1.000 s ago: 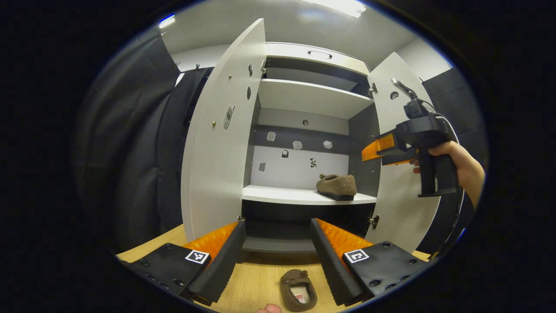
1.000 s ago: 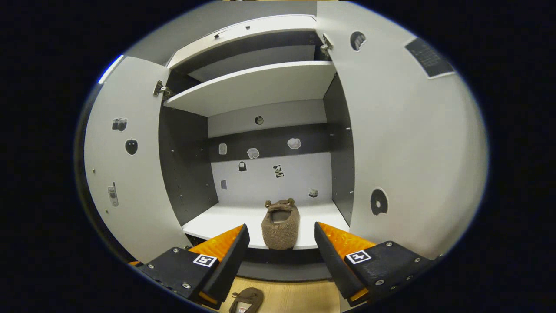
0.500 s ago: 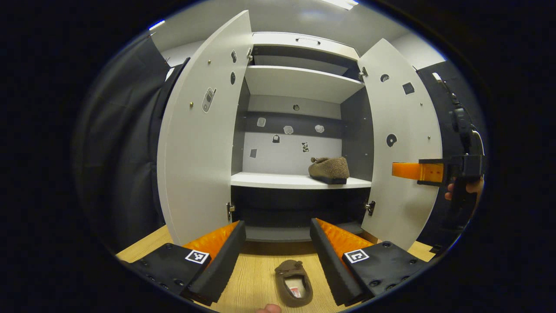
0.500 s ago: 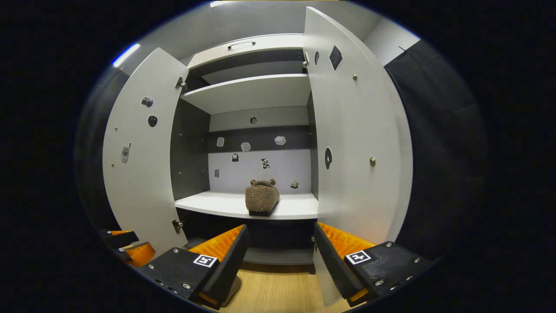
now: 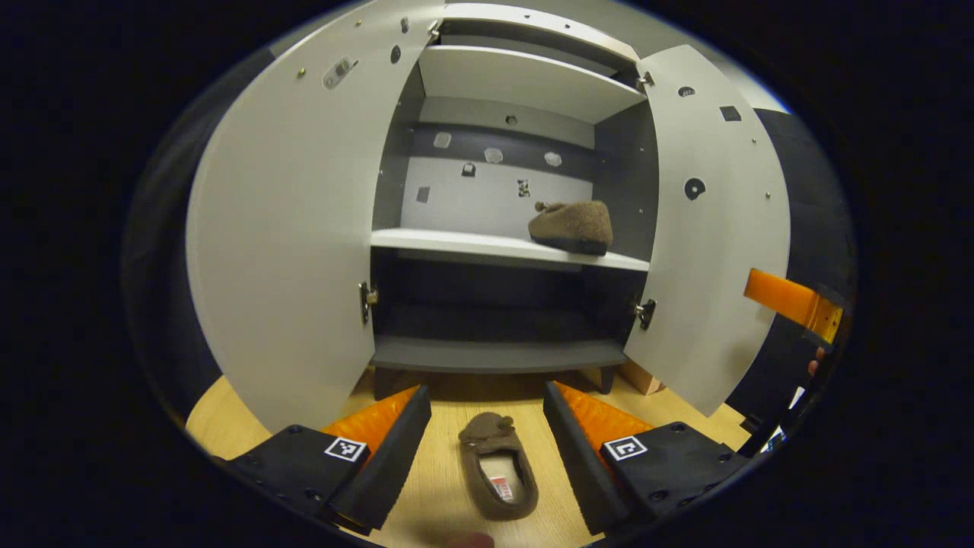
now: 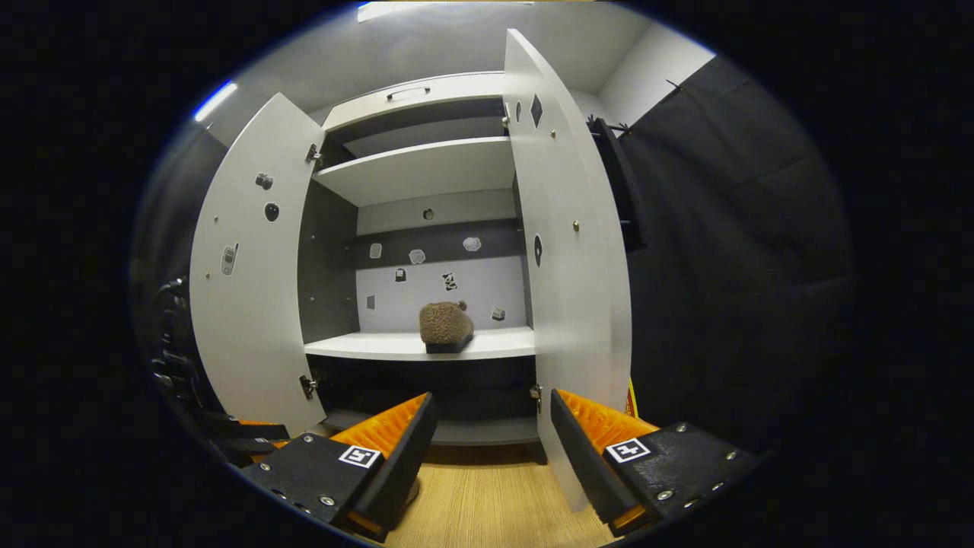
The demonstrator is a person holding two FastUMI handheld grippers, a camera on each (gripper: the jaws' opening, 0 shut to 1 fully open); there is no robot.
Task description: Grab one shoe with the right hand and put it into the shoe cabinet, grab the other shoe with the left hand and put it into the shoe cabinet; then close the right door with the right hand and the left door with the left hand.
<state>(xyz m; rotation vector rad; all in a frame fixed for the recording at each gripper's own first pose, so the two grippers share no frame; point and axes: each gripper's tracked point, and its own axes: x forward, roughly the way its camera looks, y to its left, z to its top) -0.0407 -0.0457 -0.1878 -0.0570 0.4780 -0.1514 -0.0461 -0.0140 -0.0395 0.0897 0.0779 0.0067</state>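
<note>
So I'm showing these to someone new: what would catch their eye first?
The tall cabinet with both doors swung wide, and one fuzzy brown slipper sitting on its middle shelf, toward the right. Then the second slipper on the wooden floor, lying between the open fingers of the left gripper.

Black tongs (image 5: 487, 445), ridged pads, square markers, screws
</note>
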